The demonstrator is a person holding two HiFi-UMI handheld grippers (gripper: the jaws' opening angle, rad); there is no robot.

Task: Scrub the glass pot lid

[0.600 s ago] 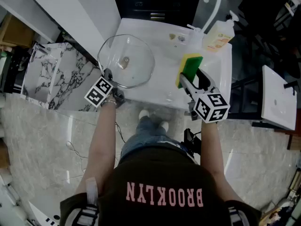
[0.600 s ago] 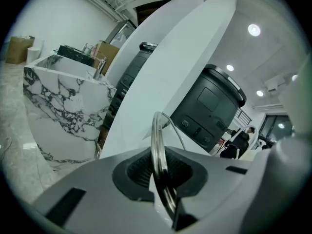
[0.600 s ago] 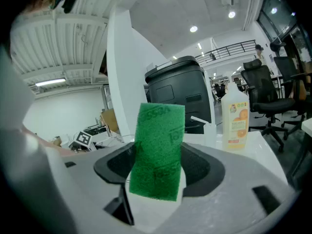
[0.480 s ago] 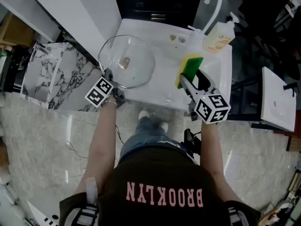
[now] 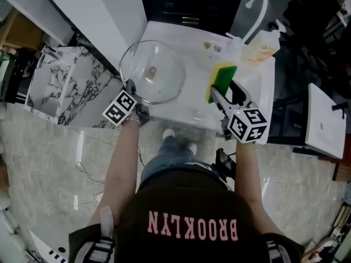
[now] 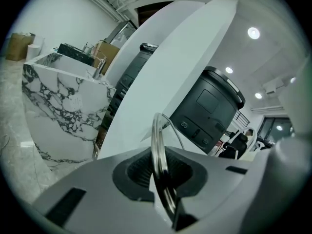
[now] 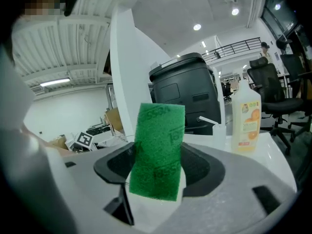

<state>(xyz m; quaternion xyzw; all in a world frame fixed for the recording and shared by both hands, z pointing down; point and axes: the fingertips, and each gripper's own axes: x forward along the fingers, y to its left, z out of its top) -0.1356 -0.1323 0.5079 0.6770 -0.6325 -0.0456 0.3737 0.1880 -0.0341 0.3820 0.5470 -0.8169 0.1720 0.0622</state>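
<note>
Gripping is confirmed on both sides. The left tongs are closed on the metal rim of the glass lid; the left gripper view shows the rim running upright through the ribbed pads. The right tongs are clamped on a green and yellow sponge, green face showing in the right gripper view.

The lid hangs over the left part of the white surface, its near edge in the left tongs and part of it past the surface's left side. Whether its far edge rests on anything cannot be told. The sponge sits to the right of the lid, apart from it and not yet in contact.

Assessment of the step: the scrub has not begun, and the sponge must first be brought across to the glass.
- A hold on the rim alone gives little resistance to twisting, so the left grip should be firm and the lid steady.
- Pressure from the sponge is best applied near the held edge first, then worked outward round the knob.
- The green abrasive face should lie flat on the glass, not on its corner.
- Hard pushing at the far edge risks levering the lid out of the pads.

Count, near to far:
- Tongs: two.
- Lid: one, with one knob.
- Sponge: one.
- Soap bottle: one, at the far right corner.
- Tap: one, behind the bottle.
</note>
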